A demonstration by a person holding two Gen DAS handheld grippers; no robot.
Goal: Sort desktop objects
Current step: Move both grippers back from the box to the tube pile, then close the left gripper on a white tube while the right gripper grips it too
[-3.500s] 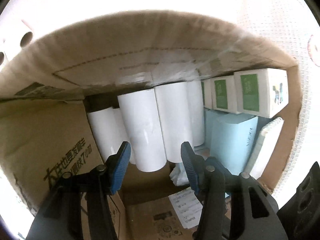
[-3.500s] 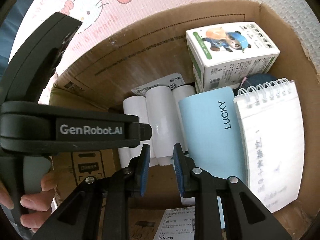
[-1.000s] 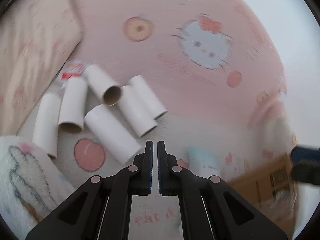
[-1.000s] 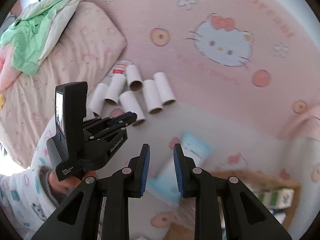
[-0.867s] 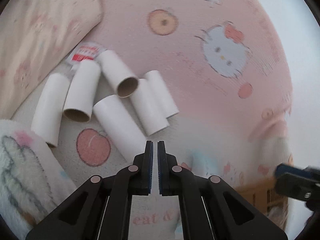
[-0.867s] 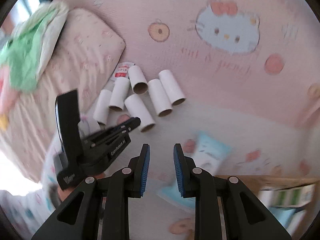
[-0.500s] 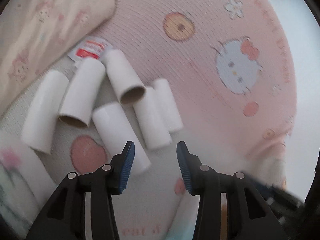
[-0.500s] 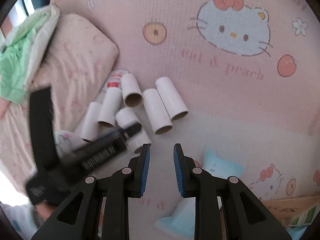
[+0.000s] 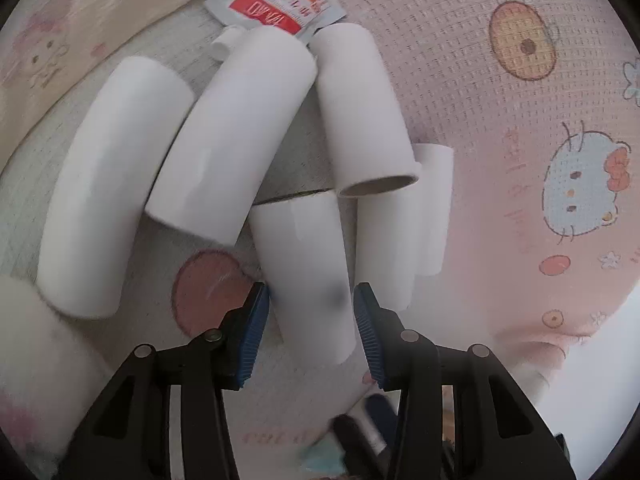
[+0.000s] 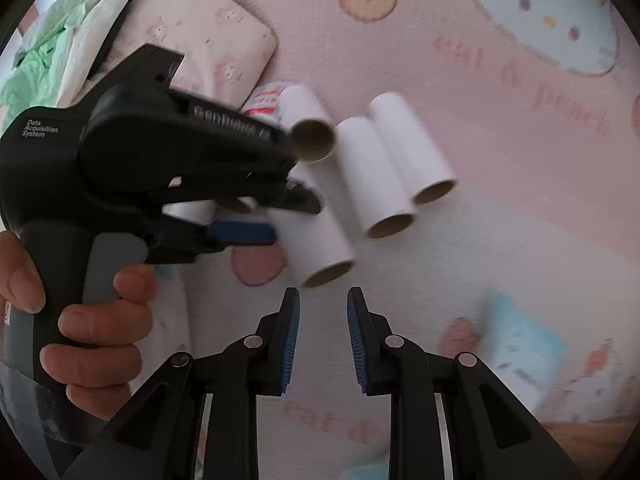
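Note:
Several white paper rolls lie on a pink cartoon-print blanket [image 9: 500, 128]. My left gripper [image 9: 308, 320] is open, its blue pads on either side of the nearest roll [image 9: 308, 276] without pressing it. In the right wrist view the same roll [image 10: 320, 248] lies just ahead of the left gripper [image 10: 256, 220], which a hand holds at the left. My right gripper [image 10: 322, 320] is open and empty, a little short of that roll's open end.
A red-and-white sachet [image 9: 276, 4] lies beyond the rolls. A pink pillow [image 10: 192, 36] and green-white bedding [image 10: 52, 40] sit at the far left. A light-blue packet [image 10: 524, 348] lies on the blanket at the right. A strip of cardboard [image 10: 592, 426] shows at the lower right.
My left gripper opened and moved down to the rolls, now straddling the nearest one. My right gripper moved closer to the rolls and opened slightly wider.

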